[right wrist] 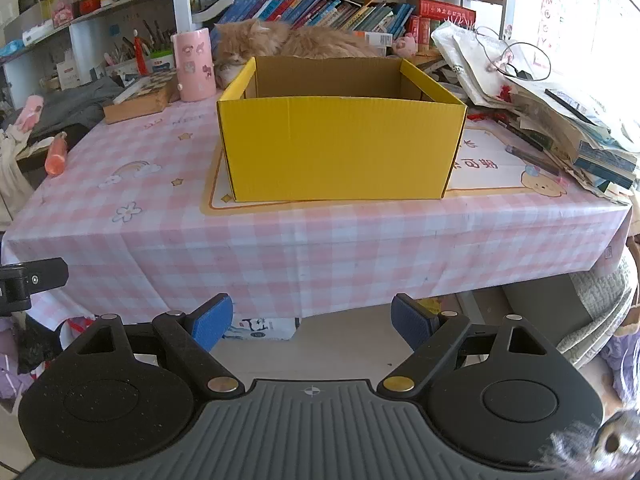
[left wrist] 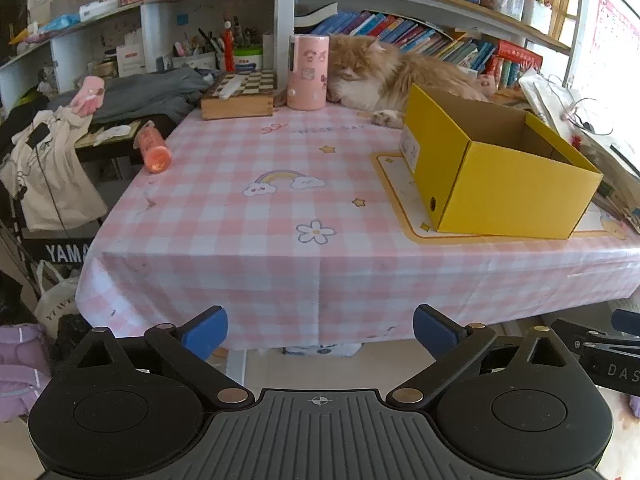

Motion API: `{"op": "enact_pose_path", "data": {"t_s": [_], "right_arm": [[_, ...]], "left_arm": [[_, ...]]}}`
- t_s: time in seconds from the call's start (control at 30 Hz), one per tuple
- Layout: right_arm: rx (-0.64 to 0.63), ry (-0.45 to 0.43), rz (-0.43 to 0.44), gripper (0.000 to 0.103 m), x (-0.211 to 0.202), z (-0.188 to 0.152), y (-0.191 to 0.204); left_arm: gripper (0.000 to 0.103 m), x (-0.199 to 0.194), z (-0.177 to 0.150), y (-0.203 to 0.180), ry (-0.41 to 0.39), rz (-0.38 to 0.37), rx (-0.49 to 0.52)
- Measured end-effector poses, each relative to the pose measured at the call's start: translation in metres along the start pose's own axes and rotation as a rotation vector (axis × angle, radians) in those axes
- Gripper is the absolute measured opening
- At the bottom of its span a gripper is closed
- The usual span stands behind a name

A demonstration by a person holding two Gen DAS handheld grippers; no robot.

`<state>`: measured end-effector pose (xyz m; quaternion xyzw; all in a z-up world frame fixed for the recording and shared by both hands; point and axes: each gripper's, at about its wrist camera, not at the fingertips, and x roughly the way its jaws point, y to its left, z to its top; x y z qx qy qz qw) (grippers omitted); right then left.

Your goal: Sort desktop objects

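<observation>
An open yellow cardboard box [left wrist: 496,184] [right wrist: 340,148] stands on the pink checked tablecloth [left wrist: 240,216] [right wrist: 140,240], on a printed mat. An orange bottle [left wrist: 153,149] [right wrist: 56,156] lies on its side at the table's left edge. A pink cylinder holder [left wrist: 307,73] [right wrist: 193,65] stands at the back next to a wooden chess box [left wrist: 240,96] [right wrist: 140,98]. My left gripper [left wrist: 320,330] is open and empty, below the table's front edge. My right gripper [right wrist: 312,320] is open and empty, also in front of the table.
An orange cat [left wrist: 384,72] [right wrist: 288,42] lies behind the yellow box. A pile of papers, books and glasses [right wrist: 540,96] fills the table's right side. Shelves of books stand behind. Clothes and bags [left wrist: 48,168] hang left of the table.
</observation>
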<state>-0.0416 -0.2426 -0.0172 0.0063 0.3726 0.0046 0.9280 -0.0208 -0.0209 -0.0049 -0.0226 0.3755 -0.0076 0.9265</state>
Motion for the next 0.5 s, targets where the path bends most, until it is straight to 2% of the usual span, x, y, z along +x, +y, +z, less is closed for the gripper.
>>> {"op": "enact_pose_path", "data": {"t_s": [0.5], "right_arm": [[0.008, 0.031, -0.019, 0.085, 0.012, 0.004, -0.013]], "left_arm": [[0.103, 0.017, 0.006, -0.011, 0.031, -0.039, -0.003]]}}
